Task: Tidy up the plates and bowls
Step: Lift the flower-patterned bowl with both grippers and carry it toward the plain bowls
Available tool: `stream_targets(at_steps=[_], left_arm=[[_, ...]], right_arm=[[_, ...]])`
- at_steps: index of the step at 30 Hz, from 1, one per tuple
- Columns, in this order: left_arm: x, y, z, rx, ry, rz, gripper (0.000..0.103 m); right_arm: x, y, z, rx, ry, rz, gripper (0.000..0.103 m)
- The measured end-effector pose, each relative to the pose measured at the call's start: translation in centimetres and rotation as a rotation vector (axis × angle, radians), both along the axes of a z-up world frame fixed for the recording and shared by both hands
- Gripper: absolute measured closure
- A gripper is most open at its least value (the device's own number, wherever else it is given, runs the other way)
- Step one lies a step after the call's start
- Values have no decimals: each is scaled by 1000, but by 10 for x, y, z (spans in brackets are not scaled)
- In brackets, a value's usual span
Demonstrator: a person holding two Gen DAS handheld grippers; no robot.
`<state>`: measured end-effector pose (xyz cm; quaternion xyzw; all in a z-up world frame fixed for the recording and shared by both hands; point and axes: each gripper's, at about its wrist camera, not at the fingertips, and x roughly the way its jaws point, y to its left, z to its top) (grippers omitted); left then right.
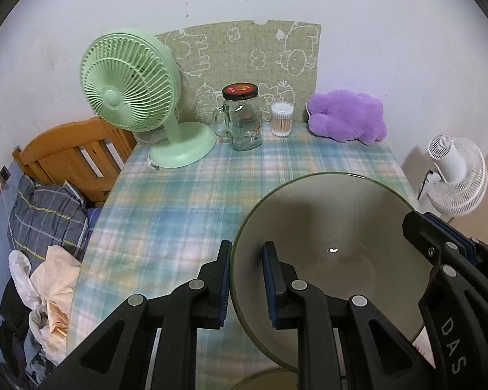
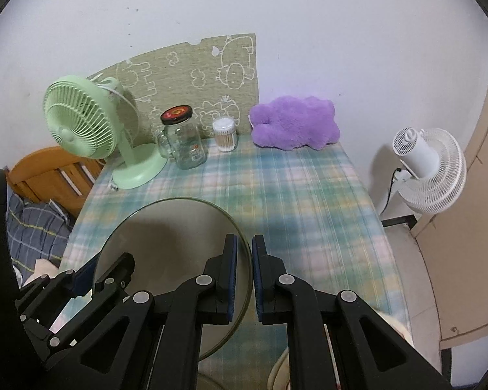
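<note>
**Both tools on one bowl above the plaid counter**

While I watch both wrist feeds, my left tool [image 1: 245, 287] has the rim of the wide grey-beige bowl with the dark green edge [image 1: 335, 234] between its blue-padded fingers, one finger outside the wall and one inside. The jaws stand narrow and look closed on the bowl's left rim. My right tool [image 2: 244, 279] holds the opposite rim of the same bowl [image 2: 166, 227]: its left finger sits inside, its right finger outside, the gap just wide enough for the wall. In the left wrist view that right tool [image 1: 439, 243] shows at the bowl's far right edge; in the right wrist view the left tool [image 2: 91, 279] shows at the bowl's left edge.

The bowl sits tilted over the near half of the counter covered in a blue, green and pink plaid cloth [image 1: 179, 201]. I cannot tell whether its base touches the cloth. Below it, at the bottom edge of the left view, the rim of another pale dish [image 1: 263, 378] peeks out; a pale rounded rim [image 2: 276, 373] shows at the bottom of the right view too.

Along the far edge of the counter, well apart from the bowl, stand a mint-green desk fan [image 1: 130, 97], a clear glass mug jar with a red and black lid [image 1: 242, 117], a clear tub of cotton swabs [image 1: 281, 118] and a purple plush toy [image 1: 346, 115]. A white fan [image 2: 429, 169] stands off the counter to the right.
</note>
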<state>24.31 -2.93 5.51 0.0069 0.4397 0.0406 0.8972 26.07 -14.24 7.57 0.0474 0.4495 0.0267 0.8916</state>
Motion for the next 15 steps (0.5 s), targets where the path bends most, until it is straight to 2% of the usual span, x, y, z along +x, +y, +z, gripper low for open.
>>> stream_targets(at_steps=[8, 15], left_arm=[[-46, 10, 1, -23, -2, -30, 87], [-71, 14, -10, -39, 31, -33, 87]], right_arm=[[-48, 10, 8, -11, 0, -17, 90], [-79, 14, 0, -3, 33, -34, 90]])
